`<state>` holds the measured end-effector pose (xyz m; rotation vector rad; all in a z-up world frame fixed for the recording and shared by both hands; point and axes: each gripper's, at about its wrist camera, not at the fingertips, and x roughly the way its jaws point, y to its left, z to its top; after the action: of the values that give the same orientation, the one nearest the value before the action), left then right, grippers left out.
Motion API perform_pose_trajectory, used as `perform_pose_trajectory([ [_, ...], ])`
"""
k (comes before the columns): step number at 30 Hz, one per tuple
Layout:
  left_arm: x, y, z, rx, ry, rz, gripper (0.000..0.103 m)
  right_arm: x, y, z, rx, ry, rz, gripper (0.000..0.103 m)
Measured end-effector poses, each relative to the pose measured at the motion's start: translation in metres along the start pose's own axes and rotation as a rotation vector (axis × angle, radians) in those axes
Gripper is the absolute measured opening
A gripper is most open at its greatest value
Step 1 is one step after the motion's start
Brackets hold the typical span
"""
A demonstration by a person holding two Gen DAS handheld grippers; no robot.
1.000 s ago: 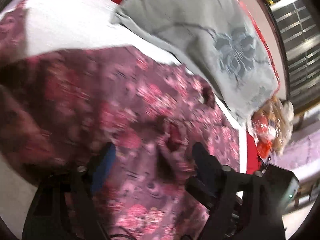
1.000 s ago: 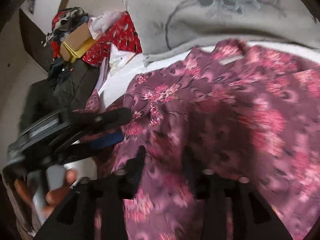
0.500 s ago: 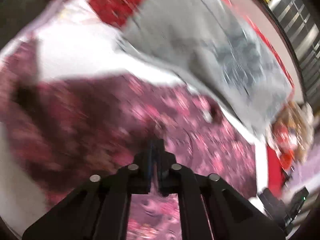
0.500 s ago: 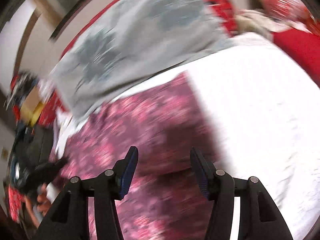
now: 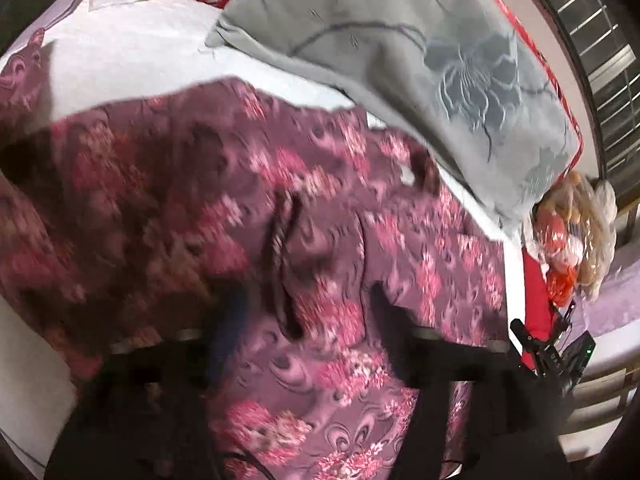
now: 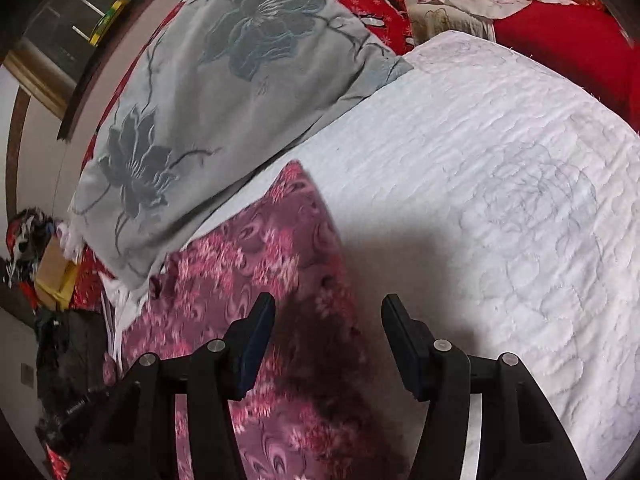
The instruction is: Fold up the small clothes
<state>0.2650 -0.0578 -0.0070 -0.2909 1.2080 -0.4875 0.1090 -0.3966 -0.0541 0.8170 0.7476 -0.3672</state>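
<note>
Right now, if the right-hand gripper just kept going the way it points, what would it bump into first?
Most likely the edge of the purple floral garment, where it meets the white quilt. The open right gripper straddles that edge; depth is hard to judge.

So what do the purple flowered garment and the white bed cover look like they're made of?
The purple flowered garment looks like thin printed woven cloth with a slight sheen, since it creases softly. The white bed cover looks like quilted cotton, matte, with stitched puckered rows and a faint flower outline.
</note>
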Motion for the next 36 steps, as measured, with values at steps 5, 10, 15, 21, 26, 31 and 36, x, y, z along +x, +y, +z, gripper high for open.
perform_pose_trajectory([
  [5,0.020,-0.014,-0.004,-0.030,0.045,-0.070,0.069,-0.005,-0.008,-0.007,0.018,0.024,0.008,0.058],
  [10,0.014,-0.009,-0.002,-0.100,-0.031,-0.048,0.004,-0.021,-0.014,-0.004,0.021,0.008,0.019,0.058],
  [15,-0.041,-0.004,-0.005,-0.085,-0.206,0.060,0.004,-0.024,-0.017,0.006,0.022,-0.013,0.030,0.062],
  [21,-0.055,0.008,-0.005,-0.051,-0.184,0.138,0.004,0.021,0.001,0.006,-0.009,0.086,0.049,0.063],
  [26,-0.037,0.009,-0.009,-0.019,-0.119,0.172,0.005,0.033,0.036,0.003,-0.182,0.101,0.085,0.004],
  [31,-0.008,0.015,-0.020,0.040,-0.006,0.277,0.017,0.036,0.024,0.000,-0.222,0.082,-0.031,0.004],
  [36,-0.051,0.027,-0.028,-0.047,-0.086,0.139,0.019,0.010,0.039,-0.004,-0.252,-0.023,-0.087,0.012],
])
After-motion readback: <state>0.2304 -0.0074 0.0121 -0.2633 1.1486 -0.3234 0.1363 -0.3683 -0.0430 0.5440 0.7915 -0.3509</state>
